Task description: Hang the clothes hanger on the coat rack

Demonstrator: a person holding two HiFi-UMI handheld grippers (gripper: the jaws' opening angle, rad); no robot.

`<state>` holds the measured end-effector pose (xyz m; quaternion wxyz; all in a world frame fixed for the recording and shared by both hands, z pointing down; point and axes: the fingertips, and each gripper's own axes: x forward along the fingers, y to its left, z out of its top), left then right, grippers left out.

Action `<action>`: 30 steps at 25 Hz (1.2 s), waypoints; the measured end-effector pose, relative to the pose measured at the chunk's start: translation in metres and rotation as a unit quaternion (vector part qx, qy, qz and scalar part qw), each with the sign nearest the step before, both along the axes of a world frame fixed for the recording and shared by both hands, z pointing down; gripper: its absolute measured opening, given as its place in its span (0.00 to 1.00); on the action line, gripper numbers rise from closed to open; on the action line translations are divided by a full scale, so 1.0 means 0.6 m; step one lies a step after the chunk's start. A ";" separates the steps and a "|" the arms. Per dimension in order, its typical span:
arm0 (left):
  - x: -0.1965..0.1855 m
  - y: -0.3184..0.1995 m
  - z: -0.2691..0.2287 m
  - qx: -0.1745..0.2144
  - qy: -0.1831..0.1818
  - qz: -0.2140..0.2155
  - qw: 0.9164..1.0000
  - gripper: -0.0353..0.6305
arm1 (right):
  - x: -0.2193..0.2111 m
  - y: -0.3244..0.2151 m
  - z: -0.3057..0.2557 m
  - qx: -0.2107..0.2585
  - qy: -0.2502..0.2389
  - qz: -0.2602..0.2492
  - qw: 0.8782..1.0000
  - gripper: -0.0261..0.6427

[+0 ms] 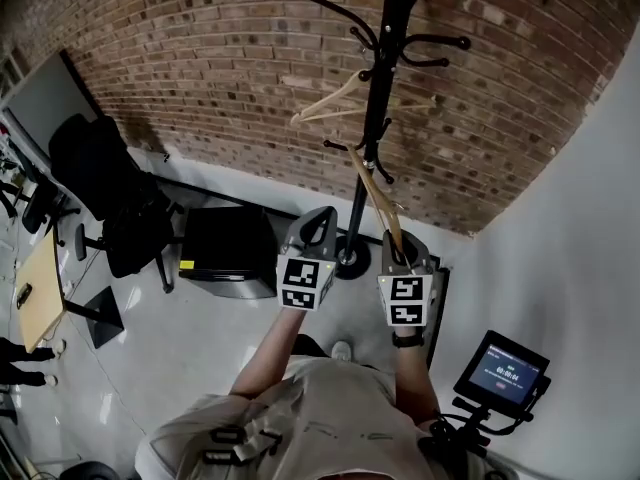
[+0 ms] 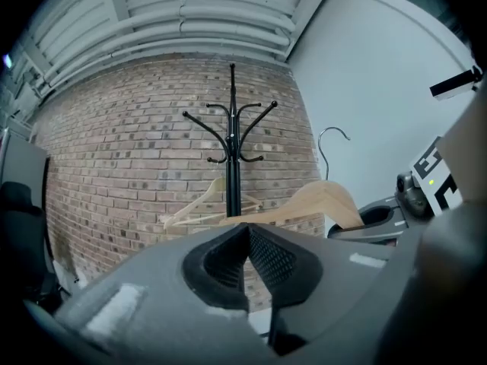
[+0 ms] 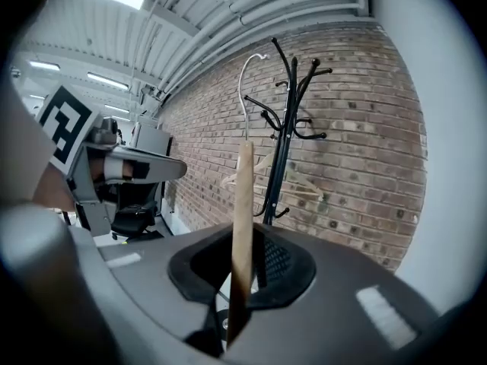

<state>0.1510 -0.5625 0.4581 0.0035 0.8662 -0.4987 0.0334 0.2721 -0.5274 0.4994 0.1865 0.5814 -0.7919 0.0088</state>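
While our right tongs (image 3: 245, 271) clamp the wooden hanger (image 3: 243, 192) near the coat rack (image 1: 379, 98), our left tongs (image 2: 247, 268) are pressed together, empty.

We find open air between us and the coat rack (image 1: 378, 118). Its upper hooks (image 1: 440, 40) stand bare and can be reached from the front. A hung wooden hanger (image 1: 335, 103) fills the rack's left side at mid height. The brick wall (image 1: 200, 68) closes the space behind, and the white wall (image 1: 580, 248) closes the right. On the floor, a black box (image 1: 228, 248) and an office chair (image 1: 110, 188) obstruct the left.
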 end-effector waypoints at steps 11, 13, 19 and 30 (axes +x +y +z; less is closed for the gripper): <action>-0.049 -0.108 0.013 -0.022 0.011 -0.006 1.000 0.06 | -0.050 -0.128 0.025 -0.051 0.058 -0.066 0.995 0.11; -0.058 -0.125 0.015 -0.019 0.009 -0.005 1.000 0.06 | -0.064 -0.154 0.014 -0.052 0.053 -0.086 0.993 0.11; -0.076 -0.168 -0.012 -0.004 0.020 0.006 1.000 0.06 | -0.086 -0.225 -0.060 -0.032 0.080 -0.135 0.987 0.11; -0.072 -0.236 -0.037 0.022 0.027 0.019 0.999 0.06 | -0.114 -0.321 -0.178 -0.029 0.027 -0.233 0.972 0.12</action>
